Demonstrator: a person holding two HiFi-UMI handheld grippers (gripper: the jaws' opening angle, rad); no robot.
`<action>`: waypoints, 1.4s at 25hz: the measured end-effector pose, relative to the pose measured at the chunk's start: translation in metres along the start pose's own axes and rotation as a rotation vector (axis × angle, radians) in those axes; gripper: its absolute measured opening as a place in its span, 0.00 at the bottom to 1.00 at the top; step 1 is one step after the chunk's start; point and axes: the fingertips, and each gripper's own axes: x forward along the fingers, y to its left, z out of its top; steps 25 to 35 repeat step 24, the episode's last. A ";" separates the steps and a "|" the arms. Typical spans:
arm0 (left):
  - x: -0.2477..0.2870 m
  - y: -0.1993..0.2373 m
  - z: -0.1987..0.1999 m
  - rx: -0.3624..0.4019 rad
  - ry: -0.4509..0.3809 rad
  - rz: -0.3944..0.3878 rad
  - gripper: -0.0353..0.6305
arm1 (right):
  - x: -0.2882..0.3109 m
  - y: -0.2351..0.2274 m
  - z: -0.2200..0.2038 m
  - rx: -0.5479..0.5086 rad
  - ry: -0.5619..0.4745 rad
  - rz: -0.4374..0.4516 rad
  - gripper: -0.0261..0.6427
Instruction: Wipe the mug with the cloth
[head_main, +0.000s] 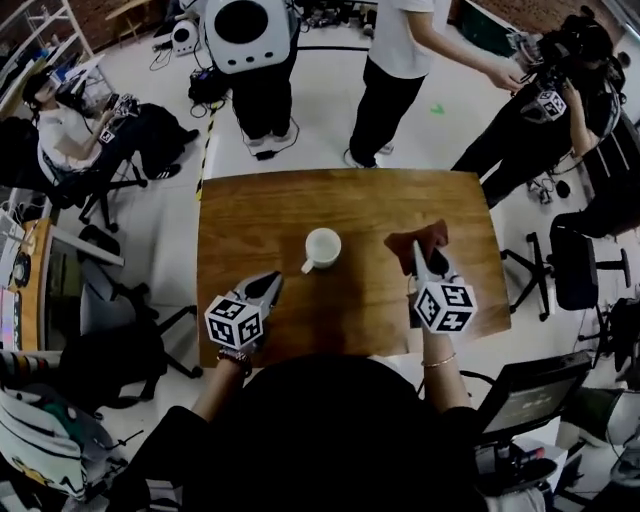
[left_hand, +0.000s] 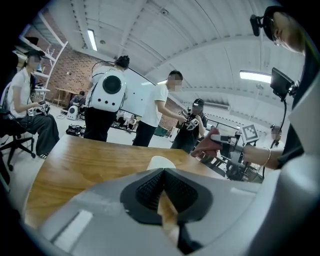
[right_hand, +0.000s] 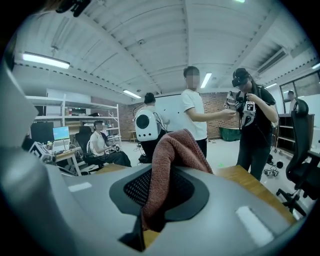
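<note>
Wooden table (head_main: 300, 205), and pretty much dead centre on it sits the white mug (head_main: 322, 247). It's upright, with the handle sticking out toward the person's side and a bit to their left. From the head view you can look straight down into it, and all that shows inside is its own white wall and bottom.

The reddish-brown cloth (head_main: 421, 238) isn't on the mug. It's in the right gripper (head_main: 418, 252), to the right of the mug and apart from it. In the right gripper view the jaws are clamped on a fold of it, and the knit fabric (right_hand: 170, 160) humps up out of the jaws and drapes over the front.

The left gripper (head_main: 271, 286) is over the near left part of the table, pointing up toward the mug but short of it. In its own view the jaws are pressed together with nothing between them, and the mug's rim (left_hand: 160, 162) pokes up just past the tips.

Beyond the far edge of the table there are people standing: one with a round white pack (head_main: 247, 33) on their back, one in a white T-shirt (head_main: 408, 38), and one in black (head_main: 540, 120). Someone else is seated off to the left (head_main: 70, 125).
</note>
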 end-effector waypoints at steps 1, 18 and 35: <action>-0.001 0.002 -0.003 -0.005 0.008 0.004 0.05 | 0.001 0.002 -0.002 -0.003 0.007 0.002 0.12; -0.017 0.017 -0.017 -0.018 0.031 0.031 0.05 | 0.005 0.030 -0.035 -0.011 0.060 0.058 0.12; -0.019 0.010 -0.018 -0.024 0.025 0.044 0.05 | 0.008 0.036 -0.031 -0.025 0.066 0.094 0.12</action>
